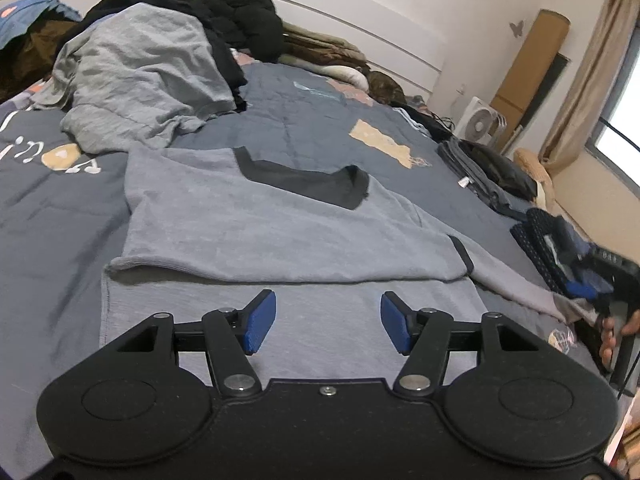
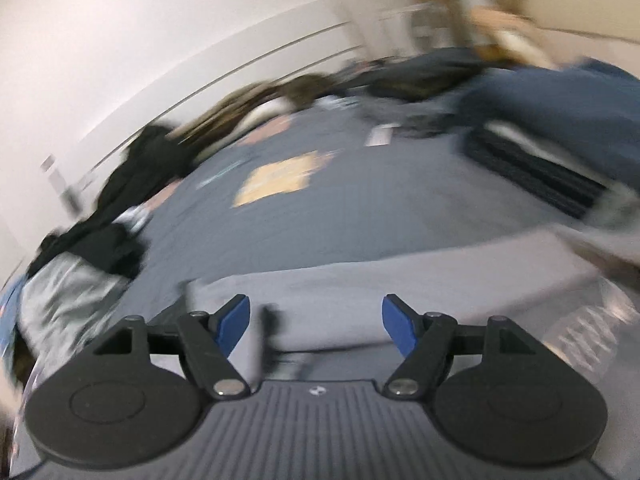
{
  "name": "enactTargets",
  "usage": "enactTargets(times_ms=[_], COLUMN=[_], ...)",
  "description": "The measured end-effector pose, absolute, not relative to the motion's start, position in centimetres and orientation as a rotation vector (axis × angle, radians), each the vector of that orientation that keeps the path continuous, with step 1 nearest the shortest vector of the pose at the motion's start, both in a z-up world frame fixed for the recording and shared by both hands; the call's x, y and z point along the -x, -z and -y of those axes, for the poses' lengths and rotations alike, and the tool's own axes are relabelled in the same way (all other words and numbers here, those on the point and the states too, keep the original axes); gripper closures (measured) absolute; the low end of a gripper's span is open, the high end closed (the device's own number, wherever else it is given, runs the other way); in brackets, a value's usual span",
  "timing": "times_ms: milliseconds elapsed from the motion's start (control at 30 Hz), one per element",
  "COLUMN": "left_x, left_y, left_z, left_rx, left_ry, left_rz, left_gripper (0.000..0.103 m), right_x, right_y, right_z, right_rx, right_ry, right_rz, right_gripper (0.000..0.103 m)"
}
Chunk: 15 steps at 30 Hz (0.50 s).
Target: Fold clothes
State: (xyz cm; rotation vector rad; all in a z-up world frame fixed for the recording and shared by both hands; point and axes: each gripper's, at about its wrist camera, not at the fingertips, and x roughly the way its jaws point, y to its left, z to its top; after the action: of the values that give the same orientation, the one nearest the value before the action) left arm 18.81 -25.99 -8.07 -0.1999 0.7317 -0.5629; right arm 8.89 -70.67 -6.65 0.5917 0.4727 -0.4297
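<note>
A grey-blue T-shirt [image 1: 256, 228] with a black collar [image 1: 308, 184] lies flat on the bed, its upper part folded down over the lower part. My left gripper [image 1: 328, 322] hovers over the shirt's near hem, blue pads [image 1: 262, 320] apart and nothing between them. In the blurred right wrist view the same grey shirt [image 2: 360, 296] lies under my right gripper [image 2: 316, 326], whose jaws stand wide with nothing between them. The right gripper also shows at the far right edge of the left wrist view, held by a hand [image 1: 612, 332].
A dark blue quilt [image 1: 320, 128] covers the bed. A heap of crumpled clothes [image 1: 148, 68] sits at the back left. Folded dark garments [image 1: 492, 172] lie along the right edge. A white fan [image 1: 478, 122] and a cardboard roll [image 1: 532, 60] stand by the wall.
</note>
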Motion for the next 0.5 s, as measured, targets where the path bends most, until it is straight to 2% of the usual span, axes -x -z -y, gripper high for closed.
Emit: enactTargets(times_ms=[333, 500], left_x=[-17.4, -17.2], left_y=[8.5, 9.1], left_z=[28.1, 28.9], left_rx=[0.121, 0.094], left_ry=[0.616, 0.618], left_rz=[-0.725, -0.736], left_gripper=[0.041, 0.041], right_x=[1.3, 2.5], right_y=[12.1, 14.2], right_z=[79.1, 81.5], right_rx=[-0.564, -0.566], right_ry=[0.899, 0.973], right_rz=[-0.366, -0.335], right_gripper=[0.031, 0.031])
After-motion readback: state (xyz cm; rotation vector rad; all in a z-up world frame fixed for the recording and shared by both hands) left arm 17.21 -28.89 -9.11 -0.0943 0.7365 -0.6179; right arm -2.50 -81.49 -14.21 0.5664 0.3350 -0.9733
